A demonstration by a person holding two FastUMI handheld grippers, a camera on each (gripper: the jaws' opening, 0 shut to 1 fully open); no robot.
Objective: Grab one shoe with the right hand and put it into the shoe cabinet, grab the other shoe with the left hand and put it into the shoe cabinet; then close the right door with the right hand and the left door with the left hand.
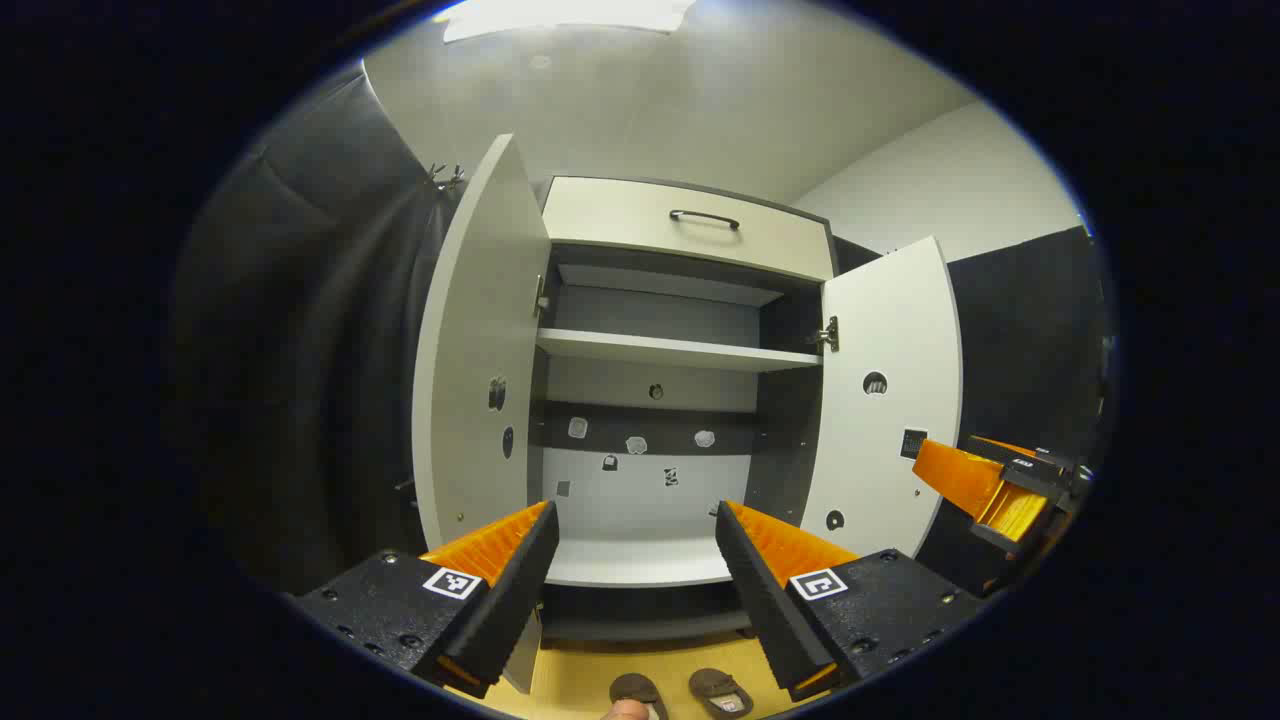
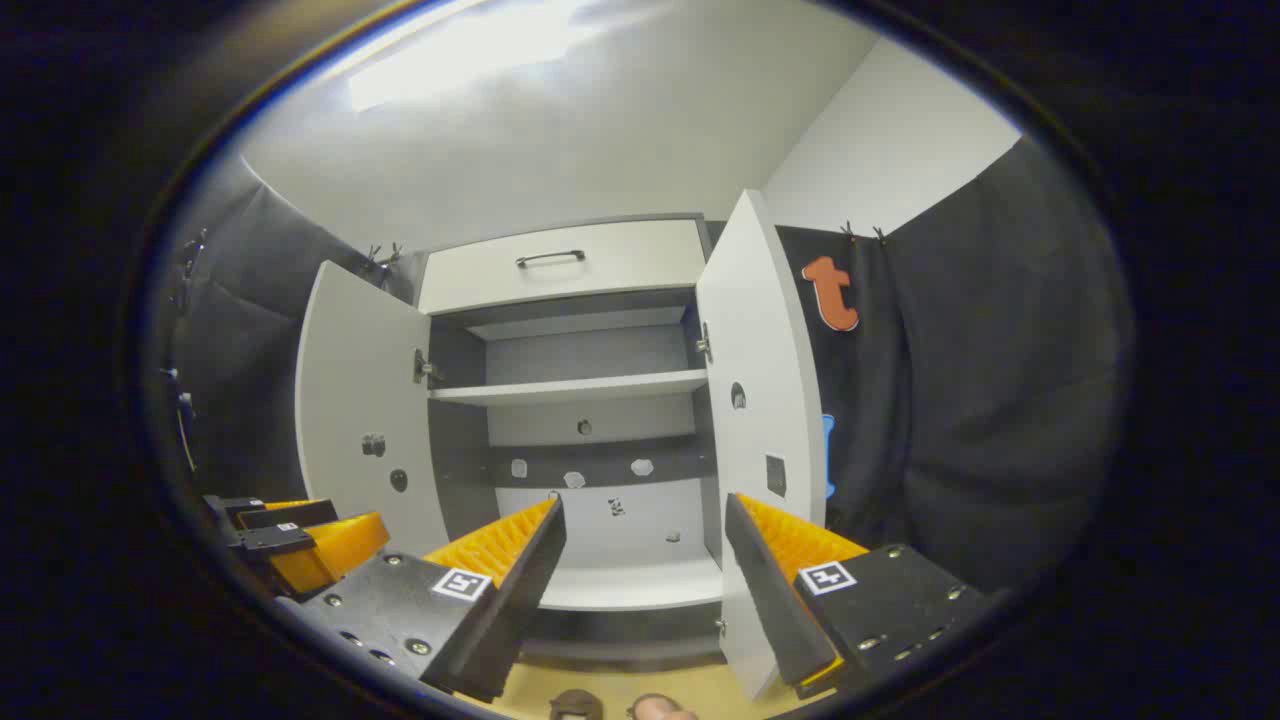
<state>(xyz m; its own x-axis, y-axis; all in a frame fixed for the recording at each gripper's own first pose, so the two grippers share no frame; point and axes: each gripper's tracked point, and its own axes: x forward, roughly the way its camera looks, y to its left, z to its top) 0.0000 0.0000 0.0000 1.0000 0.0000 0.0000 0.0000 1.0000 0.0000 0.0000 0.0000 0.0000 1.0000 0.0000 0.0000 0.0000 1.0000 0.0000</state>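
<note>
Left gripper view: shoe cabinet (image 1: 650,400) at 12 o'clock, both doors open; shoes (image 1: 680,692) on floor at 6. Left gripper (image 1: 635,575) and right gripper (image 2: 645,580) jaws wide, empty. Step one pending: right must descend to a shoe.

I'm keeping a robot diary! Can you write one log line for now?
stage: start | shoes: on floor | cabinet: both doors open | left gripper: open | right gripper: open

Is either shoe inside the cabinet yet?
No: in the left gripper view both shoes lie on the floor in front of the cabinet, whose shelves are bare.
</note>
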